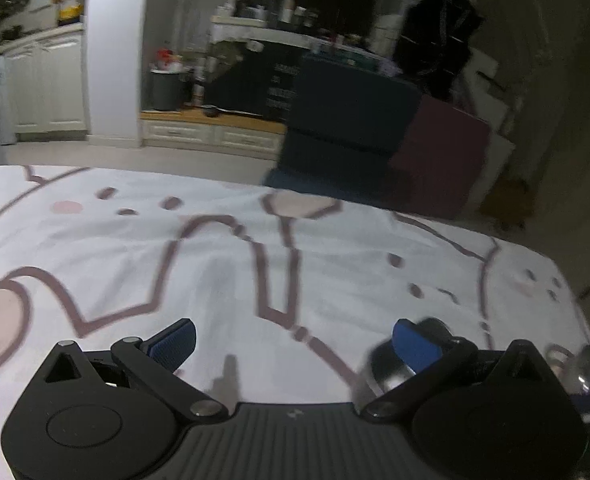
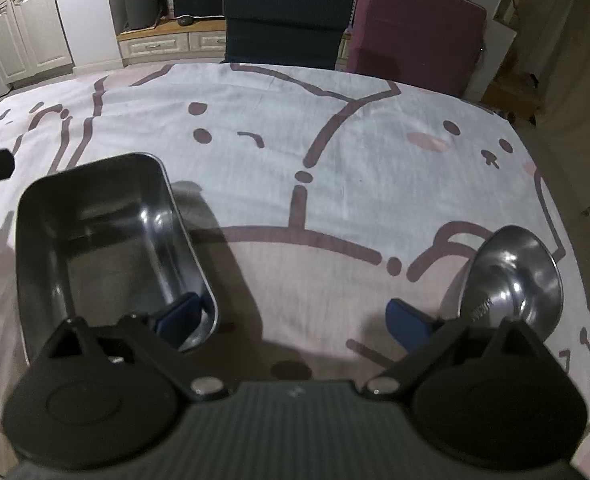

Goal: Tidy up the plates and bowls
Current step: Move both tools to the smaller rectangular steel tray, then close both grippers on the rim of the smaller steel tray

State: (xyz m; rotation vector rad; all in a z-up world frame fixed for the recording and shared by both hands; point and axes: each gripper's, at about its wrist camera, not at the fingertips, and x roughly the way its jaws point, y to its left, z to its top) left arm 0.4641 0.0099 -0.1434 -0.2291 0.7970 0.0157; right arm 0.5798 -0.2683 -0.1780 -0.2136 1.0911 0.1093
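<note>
Left wrist view: my left gripper (image 1: 293,344) hangs low over the patterned tablecloth (image 1: 255,248) with its blue pads spread wide and nothing between them, and a shiny steel piece (image 1: 391,372), too blurred to name, sits just behind the right-hand pad. Right wrist view: my right gripper (image 2: 291,318) is likewise fully spread and empty, the rectangular steel tray (image 2: 107,240) on its left and the round steel bowl (image 2: 515,276) on its right, well apart. I judge that I am poised between them to choose one.
</note>
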